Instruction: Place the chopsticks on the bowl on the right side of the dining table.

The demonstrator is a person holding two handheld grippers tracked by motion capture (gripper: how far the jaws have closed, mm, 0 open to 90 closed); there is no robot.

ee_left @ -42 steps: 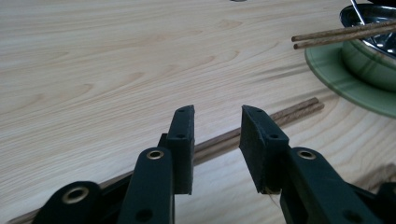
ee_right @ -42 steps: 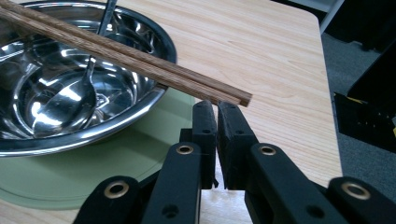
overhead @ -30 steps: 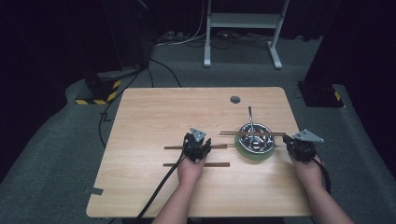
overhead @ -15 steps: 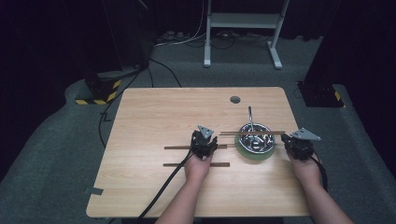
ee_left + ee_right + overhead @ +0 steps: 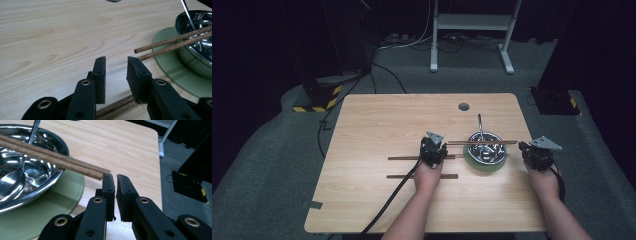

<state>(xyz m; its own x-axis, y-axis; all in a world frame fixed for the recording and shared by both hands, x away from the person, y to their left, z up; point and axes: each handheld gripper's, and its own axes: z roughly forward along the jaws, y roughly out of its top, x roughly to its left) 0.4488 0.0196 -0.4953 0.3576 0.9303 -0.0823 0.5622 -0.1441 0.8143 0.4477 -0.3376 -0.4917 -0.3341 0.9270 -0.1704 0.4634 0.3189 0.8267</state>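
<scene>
Two chopsticks (image 5: 482, 142) lie across the bowl (image 5: 499, 156) rim, long axis gripper to gripper: right gripper (image 5: 114, 178), jaws near-together and empty, sits at their tips; left gripper (image 5: 116, 62), slightly apart and empty, stops just short.

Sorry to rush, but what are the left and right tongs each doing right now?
Left tongs: open with a gap, jaws have just been closing, nothing gripped.
Right tongs: closed, nothing gripped.
</scene>
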